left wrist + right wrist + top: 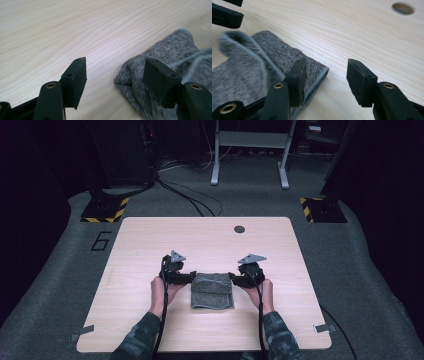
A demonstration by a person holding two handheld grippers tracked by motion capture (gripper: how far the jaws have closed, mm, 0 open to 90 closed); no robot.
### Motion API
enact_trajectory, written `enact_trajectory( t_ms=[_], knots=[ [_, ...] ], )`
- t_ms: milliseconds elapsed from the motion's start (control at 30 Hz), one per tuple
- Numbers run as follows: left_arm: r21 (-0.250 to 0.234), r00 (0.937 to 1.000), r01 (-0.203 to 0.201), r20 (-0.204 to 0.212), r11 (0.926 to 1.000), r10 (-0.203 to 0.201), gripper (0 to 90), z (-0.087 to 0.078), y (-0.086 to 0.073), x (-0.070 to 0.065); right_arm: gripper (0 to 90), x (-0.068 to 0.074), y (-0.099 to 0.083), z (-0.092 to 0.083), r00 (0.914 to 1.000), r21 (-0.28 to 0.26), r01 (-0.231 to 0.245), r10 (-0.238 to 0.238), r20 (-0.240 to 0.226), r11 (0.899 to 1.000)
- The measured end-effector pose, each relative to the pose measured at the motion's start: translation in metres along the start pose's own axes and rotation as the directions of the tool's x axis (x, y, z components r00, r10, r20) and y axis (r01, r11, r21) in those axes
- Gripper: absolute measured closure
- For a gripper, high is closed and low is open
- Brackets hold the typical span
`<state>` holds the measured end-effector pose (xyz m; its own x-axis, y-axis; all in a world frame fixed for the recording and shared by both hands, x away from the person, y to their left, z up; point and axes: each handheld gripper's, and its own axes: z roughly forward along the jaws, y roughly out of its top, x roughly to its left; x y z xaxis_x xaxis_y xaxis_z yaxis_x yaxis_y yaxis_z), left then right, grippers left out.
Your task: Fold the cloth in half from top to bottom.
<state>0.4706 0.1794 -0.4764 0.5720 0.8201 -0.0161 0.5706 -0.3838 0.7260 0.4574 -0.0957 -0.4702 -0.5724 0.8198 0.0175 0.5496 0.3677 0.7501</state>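
Grey knitted folded cloth (212, 290) lies mid light wooden worktop (150, 240), between the left tool (113, 72) and right tool (325, 75), both parted, gripping nothing; a nearby jaw probably could snag and unfold it.

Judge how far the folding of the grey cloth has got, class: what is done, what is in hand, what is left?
Done: the grey cloth lies folded into a compact stack on the table. In hand: nothing is gripped; the left gripper and right gripper stand open at the cloth's two sides, pads off the fabric. Left: probably only drawing both grippers away, unless another fold is wanted.
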Motion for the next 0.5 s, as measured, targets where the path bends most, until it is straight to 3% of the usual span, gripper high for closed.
enact_trajectory(
  t_ms=[33, 133, 500],
  knots=[
    [0.014, 0.9999, 0.007, 0.009, 0.9999, -0.007, 34.5, 0.005, 0.0, -0.002, 49.6, 0.0, 0.001, 0.007, 1.0, 0.02, 0.01, -0.01, -0.002, 1.0],
    [0.038, 0.9988, -0.026, 0.043, 0.9989, 0.024, 33.7, 0.008, -0.003, -0.01, 49.3, 0.007, 0.0, 0.018, 0.9996, 0.058, 0.016, -0.015, -0.024, 0.998],
    [0.019, 0.9951, -0.075, 0.067, 0.997, 0.073, 31.6, -0.015, -0.032, -0.029, 49.2, 0.031, -0.025, 0.001, 0.9956, 0.083, 0.076, -0.071, -0.061, 0.994]
  ],
)
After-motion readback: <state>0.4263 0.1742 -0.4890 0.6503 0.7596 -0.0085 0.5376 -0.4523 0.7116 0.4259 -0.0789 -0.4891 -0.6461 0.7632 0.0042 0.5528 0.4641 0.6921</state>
